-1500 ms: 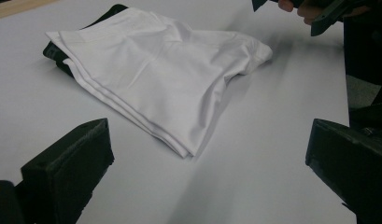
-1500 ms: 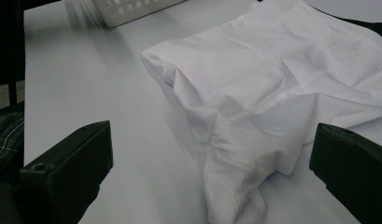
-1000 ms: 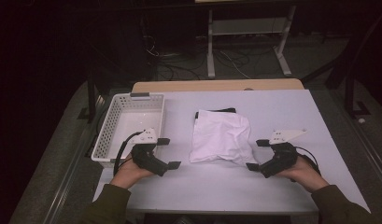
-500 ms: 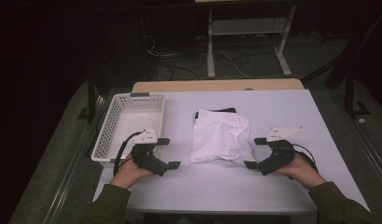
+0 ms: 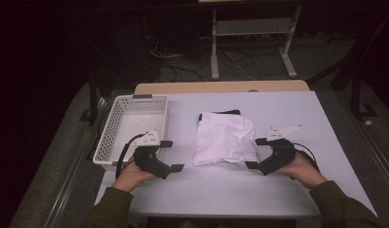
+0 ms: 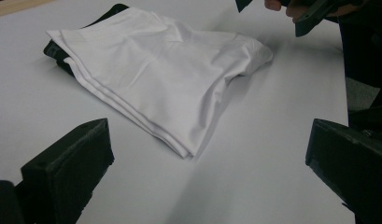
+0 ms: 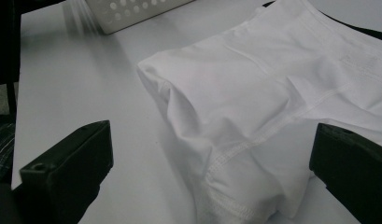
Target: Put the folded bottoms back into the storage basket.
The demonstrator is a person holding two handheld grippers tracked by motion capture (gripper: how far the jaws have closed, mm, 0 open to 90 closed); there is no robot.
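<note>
A folded white garment [image 5: 225, 138] lies near the middle of the white table [image 5: 277, 190], on top of a dark piece of cloth [image 5: 219, 113] whose edge peeks out at the far side. My left hand-held gripper [image 5: 170, 155] rests on the table to the left of the garment, its jaws spread wide with nothing between them; in the left gripper view the garment [image 6: 156, 79] sits a little way ahead of the jaws, its near folded corner pointing toward me, and the dark cloth [image 6: 55, 51] shows under its far left edge. My right hand-held gripper [image 5: 256, 153] sits at the garment's right near corner, jaws also spread wide and gripping nothing. In the right gripper view the stitched hem of the garment [image 7: 272, 116] reaches into the gap between the jaws, close to the right jaw, though I cannot tell whether it touches. A white perforated basket [image 5: 117, 127] stands on the left side of the table, just beyond my left hand [image 5: 135, 173]. My right hand [image 5: 301, 168] rests on the table behind its gripper.
</note>
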